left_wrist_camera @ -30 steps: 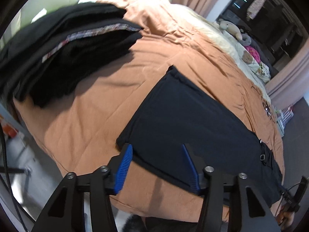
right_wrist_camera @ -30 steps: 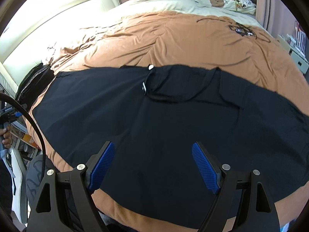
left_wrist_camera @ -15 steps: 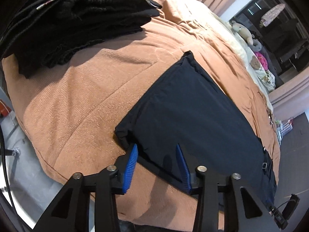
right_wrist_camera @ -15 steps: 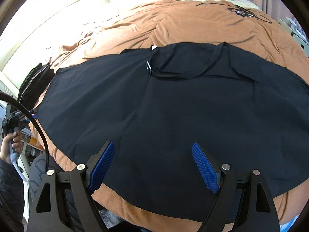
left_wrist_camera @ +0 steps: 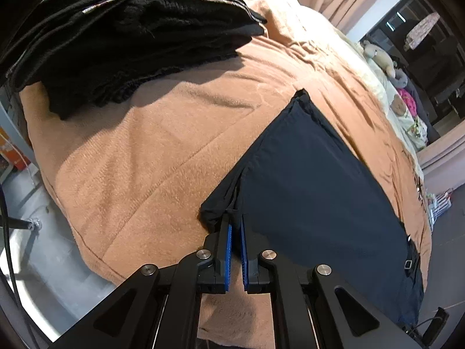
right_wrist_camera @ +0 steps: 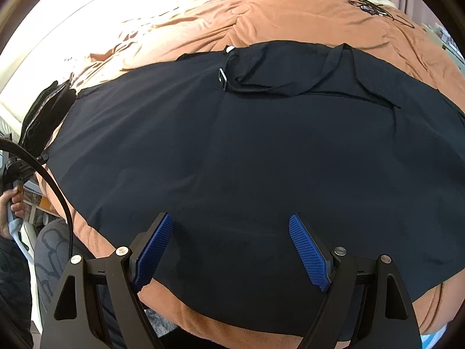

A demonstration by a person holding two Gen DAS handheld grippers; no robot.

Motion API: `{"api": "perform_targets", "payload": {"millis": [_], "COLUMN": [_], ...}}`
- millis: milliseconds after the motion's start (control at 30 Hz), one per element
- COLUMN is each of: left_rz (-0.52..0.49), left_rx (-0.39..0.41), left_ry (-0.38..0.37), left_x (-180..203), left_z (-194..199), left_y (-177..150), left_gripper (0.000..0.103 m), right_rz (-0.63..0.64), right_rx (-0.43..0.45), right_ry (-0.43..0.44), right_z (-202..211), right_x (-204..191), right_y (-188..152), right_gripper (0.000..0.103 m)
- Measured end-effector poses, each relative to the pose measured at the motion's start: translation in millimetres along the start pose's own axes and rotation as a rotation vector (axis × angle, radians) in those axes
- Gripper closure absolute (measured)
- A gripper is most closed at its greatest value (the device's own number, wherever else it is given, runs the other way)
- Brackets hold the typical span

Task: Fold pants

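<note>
At the far left of the left wrist view a stack of folded black clothes (left_wrist_camera: 130, 37) sits on the tan blanket (left_wrist_camera: 139, 157) that covers the bed. To the right of it, well apart, the dark navy pants (left_wrist_camera: 314, 192) lie flat on the blanket, stretching away to the right. The left gripper (left_wrist_camera: 234, 221) has its blue-padded fingers (left_wrist_camera: 228, 250) pressed together on the near left corner of the pants, where the cloth bunches into a small fold at the tips. In the right wrist view the pants (right_wrist_camera: 261, 151) spread across the bed, with a metal buckle (right_wrist_camera: 222, 78) and a strap at the far side. The right gripper (right_wrist_camera: 231, 226) hangs over the near edge of the pants, its fingers (right_wrist_camera: 308, 250) spread wide and pinching nothing.
</note>
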State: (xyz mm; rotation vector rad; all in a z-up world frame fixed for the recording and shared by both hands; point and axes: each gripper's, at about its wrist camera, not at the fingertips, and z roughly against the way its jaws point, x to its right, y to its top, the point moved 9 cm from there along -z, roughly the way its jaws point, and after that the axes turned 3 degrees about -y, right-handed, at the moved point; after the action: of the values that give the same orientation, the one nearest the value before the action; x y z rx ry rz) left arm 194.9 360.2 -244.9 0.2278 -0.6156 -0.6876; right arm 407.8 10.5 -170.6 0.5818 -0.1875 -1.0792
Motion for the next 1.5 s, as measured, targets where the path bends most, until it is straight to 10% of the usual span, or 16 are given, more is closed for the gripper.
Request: {"api": "perform_targets", "payload": {"millis": [100,200,867,1033,1500], "left_rz": [0.016,0.024,0.070,0.134,0.129], "left_rx": [0.008,0.009,0.033,0.027,0.022], "left_ry": [0.003,-0.009,-0.084,-0.293,-0.281], "left_x": [-0.9,0.3,-11.6,0.1,5.0], "left_z": [8.3,9.5,-9.0,1.3,-10.1], "left_y": [-4.3,-7.7,7.8,4.1,-1.1], "left_gripper": [0.087,0.048,0.055,0.062,0.062], "right_rz": [-0.001,-0.003,-0.020,-0.021,-0.045], "right_rx": [-0.002,-0.006,-0.024,-0.025,-0.012], "right_ry": [0.007,0.015,0.012,0.014,0.022], "right_z": [-2.1,-4.5,-8.1,-8.9,-6.6], "right_x": [-1.6,-2.7,-2.9,-1.6,0.1], "right_y": [-0.3,-1.1,-3.5,-4.2,-4.3], "right_gripper": [0.021,0.021,0.021,0.021,0.021]}}
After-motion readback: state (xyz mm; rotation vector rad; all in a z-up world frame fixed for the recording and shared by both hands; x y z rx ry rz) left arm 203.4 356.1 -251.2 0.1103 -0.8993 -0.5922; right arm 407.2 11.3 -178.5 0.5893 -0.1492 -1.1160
